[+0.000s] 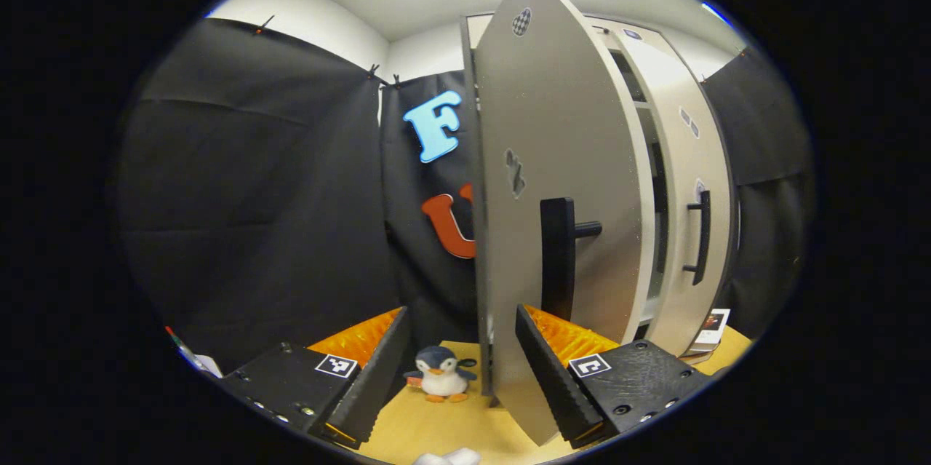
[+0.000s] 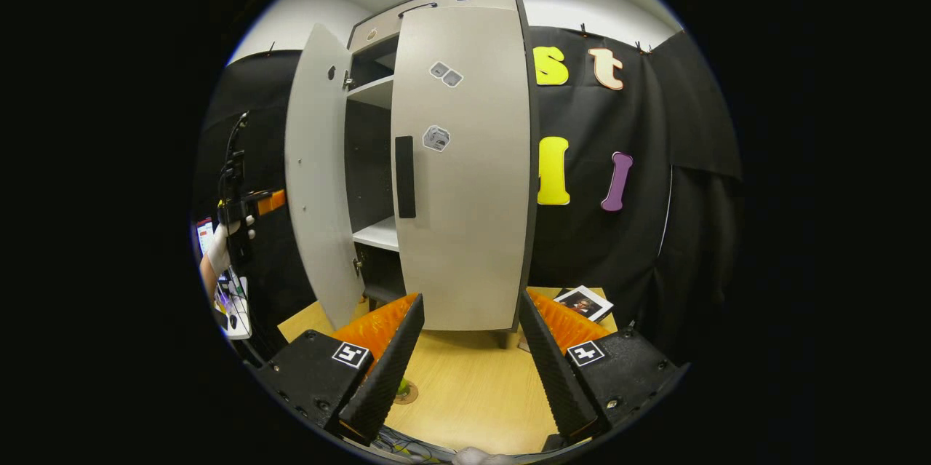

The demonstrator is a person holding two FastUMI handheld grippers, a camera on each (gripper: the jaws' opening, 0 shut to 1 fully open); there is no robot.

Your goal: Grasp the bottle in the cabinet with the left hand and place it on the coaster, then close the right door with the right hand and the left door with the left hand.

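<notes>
L door edge sits btwn open left gripper fingers.

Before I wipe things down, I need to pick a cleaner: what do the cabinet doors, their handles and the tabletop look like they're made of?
Cabinet doors: likely laminated board, matte light grey, flat and grainless. Door handle: matte black, plastic or painted metal; can't tell which. Tabletop: pale wood-grain surface, probably laminate or veneer, slight sheen.

I can't read any text. Stickers on the cabinet doors are too small, the square markers on my grippers' fingers carry only black-white patterns, no characters.
</notes>
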